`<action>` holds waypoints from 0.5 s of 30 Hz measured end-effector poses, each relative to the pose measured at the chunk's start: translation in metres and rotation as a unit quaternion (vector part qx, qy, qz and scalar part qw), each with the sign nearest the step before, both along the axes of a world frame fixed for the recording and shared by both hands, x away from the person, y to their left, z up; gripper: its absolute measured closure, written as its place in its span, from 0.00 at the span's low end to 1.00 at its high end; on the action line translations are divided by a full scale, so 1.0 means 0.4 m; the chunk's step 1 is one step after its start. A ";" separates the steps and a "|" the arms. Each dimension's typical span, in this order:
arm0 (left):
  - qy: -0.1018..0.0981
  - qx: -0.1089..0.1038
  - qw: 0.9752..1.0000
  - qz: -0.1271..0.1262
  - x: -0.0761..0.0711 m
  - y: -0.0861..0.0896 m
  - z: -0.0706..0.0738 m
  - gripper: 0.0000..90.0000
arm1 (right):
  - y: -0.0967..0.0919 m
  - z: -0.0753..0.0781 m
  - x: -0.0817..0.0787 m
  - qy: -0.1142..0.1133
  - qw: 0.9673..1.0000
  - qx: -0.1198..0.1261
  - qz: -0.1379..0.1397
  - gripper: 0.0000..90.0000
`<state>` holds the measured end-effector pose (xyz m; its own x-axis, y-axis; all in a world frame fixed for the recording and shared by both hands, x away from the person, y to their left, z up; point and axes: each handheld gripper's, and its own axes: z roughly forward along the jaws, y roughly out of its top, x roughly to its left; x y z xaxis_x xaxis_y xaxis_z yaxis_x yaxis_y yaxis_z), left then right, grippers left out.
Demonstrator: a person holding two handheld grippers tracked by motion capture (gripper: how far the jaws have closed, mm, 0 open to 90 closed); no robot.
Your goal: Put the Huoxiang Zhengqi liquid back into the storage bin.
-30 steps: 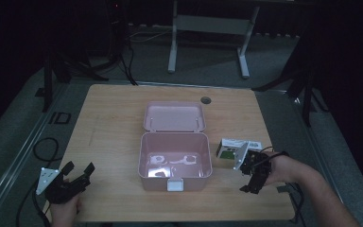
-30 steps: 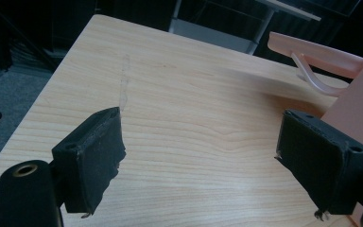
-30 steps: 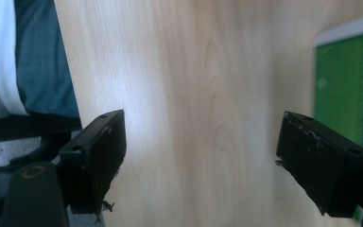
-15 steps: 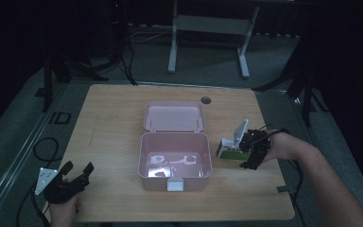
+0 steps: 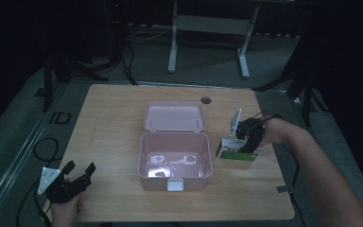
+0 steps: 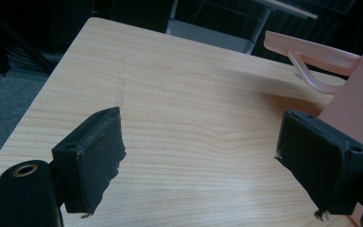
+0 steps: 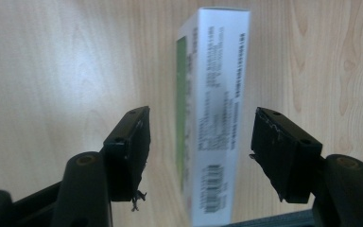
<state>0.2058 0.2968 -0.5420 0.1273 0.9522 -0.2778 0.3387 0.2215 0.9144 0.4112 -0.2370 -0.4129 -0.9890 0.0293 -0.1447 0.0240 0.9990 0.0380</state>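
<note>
Item, small green-and-white carton [image 7: 215, 113]: stands on the table [image 5: 113, 118] right of the open pink box [image 5: 175, 158], between the right gripper [image 7: 201, 151], whose jaws have just narrowed without touching it; grasp pending; left gripper [image 6: 201, 165] wide, empty.

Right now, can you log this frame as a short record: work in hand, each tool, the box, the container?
work in hand: picking up the small carton beside the pink container
right tool: over the carton, jaws on either side of it, gaps visible on both sides, jaws have just been closing
left tool: open, nothing between the jaws, at the near left of the table
carton: white and green, lying on the table right of the container
container: lid open, folded back
</note>
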 end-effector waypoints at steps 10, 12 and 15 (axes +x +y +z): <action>-0.003 -0.003 1.000 -0.003 -0.005 0.002 0.001 0.18 | -0.002 -0.063 0.050 0.043 0.998 -0.046 -0.014 0.48; -0.003 -0.003 1.000 -0.003 -0.005 0.002 0.001 0.18 | -0.003 -0.074 0.055 0.048 0.997 -0.052 -0.015 0.51; -0.003 -0.004 1.000 -0.003 -0.005 0.002 0.001 0.18 | -0.005 -0.092 0.064 0.051 0.997 -0.055 -0.014 0.57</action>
<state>0.2039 0.2978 -0.5417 0.1338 0.9493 -0.2844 0.3352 0.2267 0.9145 0.4366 -0.2389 -0.4496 -0.9978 0.0463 -0.0468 0.0497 0.9959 -0.0752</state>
